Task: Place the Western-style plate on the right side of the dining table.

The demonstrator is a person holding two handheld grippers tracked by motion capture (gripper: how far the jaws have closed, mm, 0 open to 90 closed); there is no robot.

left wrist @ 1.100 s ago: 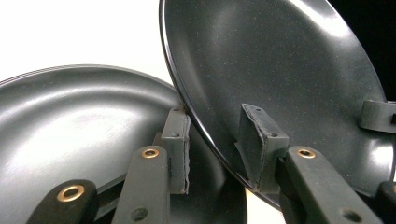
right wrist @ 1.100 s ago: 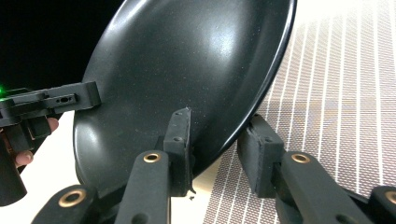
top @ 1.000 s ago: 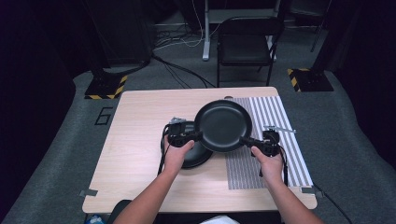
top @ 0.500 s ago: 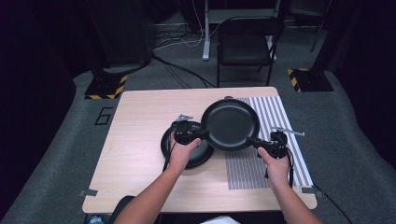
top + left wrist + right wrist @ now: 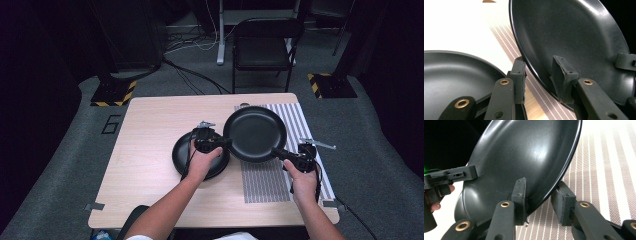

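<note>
A black frying pan hangs tilted just above the table, held from both sides. My left gripper is shut on its left rim: in the left gripper view the gripper has one jaw inside the pan and one outside. My right gripper is shut on the near right rim, and the right gripper view shows it with the pan's edge between its pads. A second black pan lies flat on the table under my left hand, also seen in the left gripper view.
A striped mat covers the right part of the wooden table, beneath the held pan. A folding chair stands beyond the far edge. Cables and dark stands lie on the floor behind.
Both hands have carried the held pan to the right, off the second pan and over the striped mat. The second pan is more uncovered and has not moved.
</note>
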